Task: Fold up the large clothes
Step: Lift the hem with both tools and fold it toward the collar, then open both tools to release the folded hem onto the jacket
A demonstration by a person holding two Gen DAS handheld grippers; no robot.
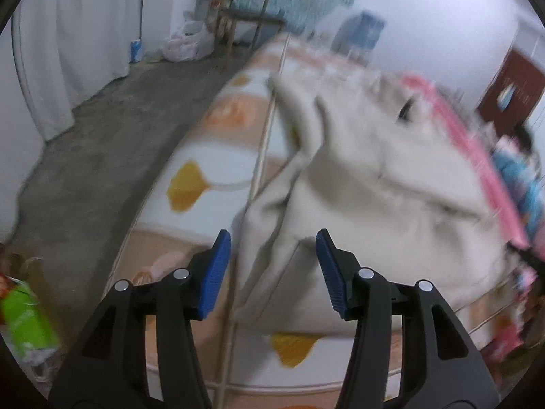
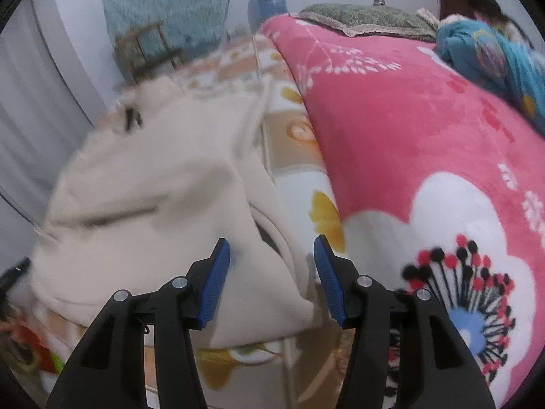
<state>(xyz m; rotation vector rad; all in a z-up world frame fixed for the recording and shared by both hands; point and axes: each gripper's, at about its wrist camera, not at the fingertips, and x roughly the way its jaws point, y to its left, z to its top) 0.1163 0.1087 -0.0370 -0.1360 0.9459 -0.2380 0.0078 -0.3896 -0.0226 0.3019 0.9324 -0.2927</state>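
A large cream garment (image 1: 368,184) lies crumpled on the patterned bed sheet (image 1: 204,156). It also shows in the right wrist view (image 2: 153,197), with a cuff or hem edge near the front. My left gripper (image 1: 274,269) is open and empty, just above the garment's near left edge. My right gripper (image 2: 272,269) is open and empty, over the garment's near right edge. Both views are motion-blurred.
A pink flowered blanket (image 2: 425,129) covers the bed to the right of the garment, with a blue cloth (image 2: 494,54) and a green pillow (image 2: 368,17) beyond. A bare concrete floor (image 1: 102,143) lies left of the bed. A wooden stand (image 1: 242,24) is at the far wall.
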